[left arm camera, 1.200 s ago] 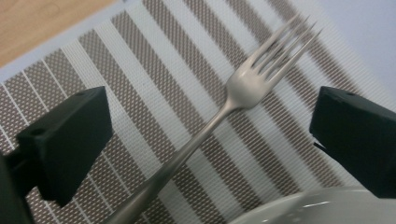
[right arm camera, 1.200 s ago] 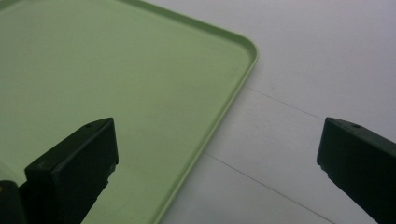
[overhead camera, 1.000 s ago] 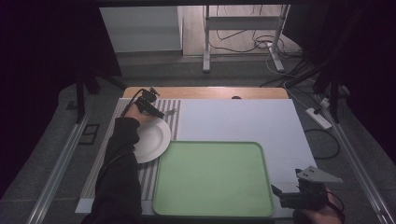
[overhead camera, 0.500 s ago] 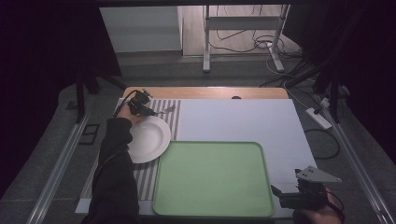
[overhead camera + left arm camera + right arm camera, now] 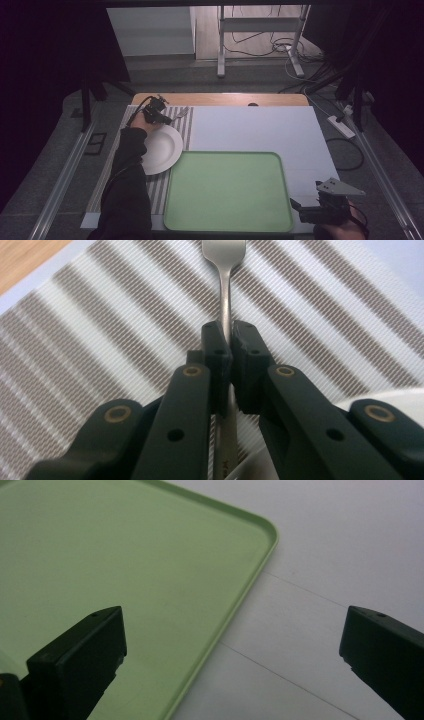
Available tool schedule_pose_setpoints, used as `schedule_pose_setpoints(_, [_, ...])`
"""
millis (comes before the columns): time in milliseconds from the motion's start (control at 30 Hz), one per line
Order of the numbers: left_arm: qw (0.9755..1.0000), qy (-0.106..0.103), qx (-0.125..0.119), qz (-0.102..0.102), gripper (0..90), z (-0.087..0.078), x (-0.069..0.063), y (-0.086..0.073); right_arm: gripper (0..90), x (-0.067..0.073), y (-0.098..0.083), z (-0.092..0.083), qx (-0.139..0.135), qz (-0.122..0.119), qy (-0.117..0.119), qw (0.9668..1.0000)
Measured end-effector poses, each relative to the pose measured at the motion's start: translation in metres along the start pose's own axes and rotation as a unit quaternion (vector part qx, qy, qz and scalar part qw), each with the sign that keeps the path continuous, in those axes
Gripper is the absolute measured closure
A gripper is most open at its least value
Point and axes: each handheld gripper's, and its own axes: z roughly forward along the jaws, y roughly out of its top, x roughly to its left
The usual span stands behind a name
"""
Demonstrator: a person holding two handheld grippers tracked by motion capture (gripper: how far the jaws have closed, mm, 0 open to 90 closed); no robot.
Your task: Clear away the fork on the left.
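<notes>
Nearest the person, the right gripper [image 5: 300, 209] hangs at the table's near right corner with its jaws spread wide and nothing between them; in its own view the tray [image 5: 150, 580] lies under the left jaw and bare white table cover [image 5: 320, 555] under the right. The green tray sits empty in the middle of the near half of the table.

Farther off on the left, a white plate [image 5: 162, 148] rests on the striped mat [image 5: 186, 131], its rim just beside the tray's far left corner. Beyond the plate, the left gripper [image 5: 229, 337] has just been closing and now pinches the fork [image 5: 226, 285] by its handle, the pads pressed on either side of the narrow neck. The fork lies flat on the mat at the plate's far edge, tines pointing away from the gripper.

The fork looks stiff, light and smooth metal, so it is likely to slip or swivel between the pads if held at one thin point. The flat, wider run of handle nearer the middle would probably give a steadier hold than the neck. It lies low on the mat, so the jaws need to reach right down to the weave.
</notes>
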Motion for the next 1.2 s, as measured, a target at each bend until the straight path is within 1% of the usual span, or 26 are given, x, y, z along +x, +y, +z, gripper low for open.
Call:
schedule_pose_setpoints(133, [1.0, -0.001, -0.006, 0.006, 85.8, 0.0, -0.009, 0.012, 0.0, 0.0, 0.0, 0.0, -0.001, 0.002, 0.001, 1.0])
schedule_pose_setpoints(200, [0.9999, -0.005, -0.01, 0.008, 85.8, 0.0, -0.014, 0.018, 0.0, 0.0, 0.0, 0.0, -0.002, 0.001, 0.001, 1.0])
schedule_pose_setpoints(300, [0.9997, -0.01, -0.012, 0.018, 85.8, -0.001, -0.022, 0.025, 0.0, 0.0, 0.0, 0.0, -0.002, 0.001, 0.001, 1.0])
schedule_pose_setpoints(433, [0.9994, -0.021, -0.02, 0.017, 85.8, -0.001, -0.032, 0.033, 0.0, 0.0, 0.0, 0.0, -0.002, 0.002, 0.001, 1.0])
schedule_pose_setpoints(533, [0.9992, -0.027, -0.019, 0.022, 85.8, 0.0, -0.042, 0.039, 0.0, 0.0, 0.0, -0.001, -0.002, 0.002, 0.001, 1.0])
schedule_pose_setpoints(600, [0.9988, -0.034, -0.017, 0.029, 85.8, 0.001, -0.049, 0.043, 0.0, 0.0, 0.0, 0.0, -0.003, 0.001, 0.001, 1.0])
schedule_pose_setpoints(700, [0.9984, -0.037, -0.014, 0.039, 85.8, 0.002, -0.061, 0.049, 0.0, 0.0, 0.0, -0.001, -0.003, 0.0, 0.001, 1.0])
schedule_pose_setpoints(767, [0.9982, -0.041, -0.013, 0.042, 85.8, 0.002, -0.067, 0.052, 0.0, 0.0, 0.0, -0.001, -0.002, 0.0, 0.002, 1.0])
schedule_pose_setpoints(833, [0.998, -0.043, -0.014, 0.045, 85.8, 0.002, -0.073, 0.055, 0.0, 0.0, 0.0, -0.001, -0.003, 0.0, 0.002, 1.0])
schedule_pose_setpoints(900, [0.9977, -0.049, -0.018, 0.043, 85.8, 0.0, -0.079, 0.056, 0.0, 0.0, 0.0, -0.001, -0.003, -0.001, 0.002, 1.0])
schedule_pose_setpoints(933, [0.9975, -0.048, -0.018, 0.049, 85.7, 0.0, -0.083, 0.056, 0.0, 0.0, 0.0, -0.001, -0.003, -0.001, 0.002, 1.0])
schedule_pose_setpoints(1000, [0.9973, -0.048, -0.019, 0.053, 85.7, -0.002, -0.09, 0.056, 0.0, 0.0, 0.0, -0.001, -0.003, -0.001, 0.002, 1.0])
schedule_pose_setpoints(1100, [0.997, -0.052, -0.023, 0.052, 85.7, -0.005, -0.1, 0.054, 0.0, 0.0, 0.0, -0.001, -0.004, -0.002, 0.002, 1.0])
schedule_pose_setpoints(1167, [0.9971, -0.049, -0.02, 0.055, 85.7, -0.007, -0.105, 0.052, 0.0, 0.0, 0.0, -0.001, -0.004, -0.003, 0.002, 1.0])
schedule_pose_setpoints(1200, [0.9968, -0.052, -0.023, 0.055, 85.7, -0.009, -0.107, 0.05, 0.0, 0.0, 0.0, -0.001, -0.004, -0.003, 0.001, 1.0])
